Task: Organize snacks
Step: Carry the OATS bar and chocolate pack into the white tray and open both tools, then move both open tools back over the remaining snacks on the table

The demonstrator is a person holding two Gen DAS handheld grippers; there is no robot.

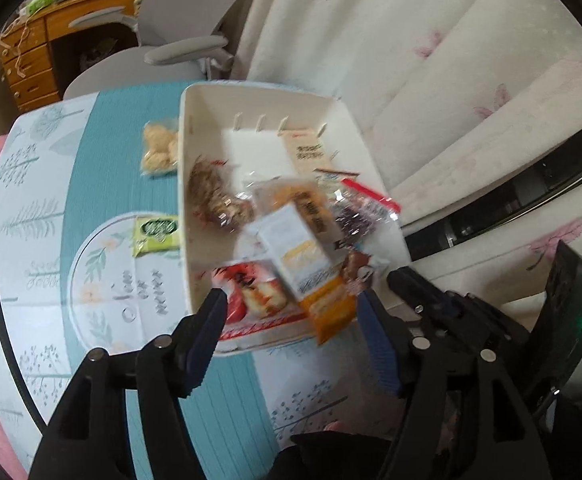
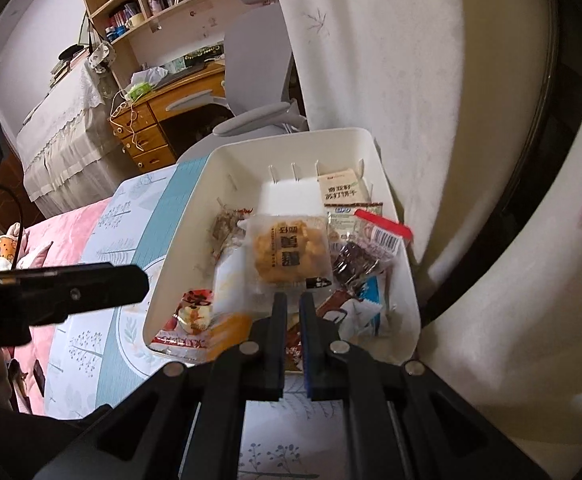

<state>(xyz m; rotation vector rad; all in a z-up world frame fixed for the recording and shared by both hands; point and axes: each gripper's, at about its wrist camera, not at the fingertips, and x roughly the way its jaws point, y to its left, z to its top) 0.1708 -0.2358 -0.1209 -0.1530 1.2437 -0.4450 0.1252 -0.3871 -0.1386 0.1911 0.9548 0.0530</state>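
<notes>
Tablecloth (image 1: pixel 91 184), blurred packets in bin (image 1: pixel 195 128)

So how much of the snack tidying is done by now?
Mostly done: a heap of packets fills the white bin. The left gripper is open and the right gripper is shut on nothing. Left on the table: a green packet and a bag of puffs.
</notes>
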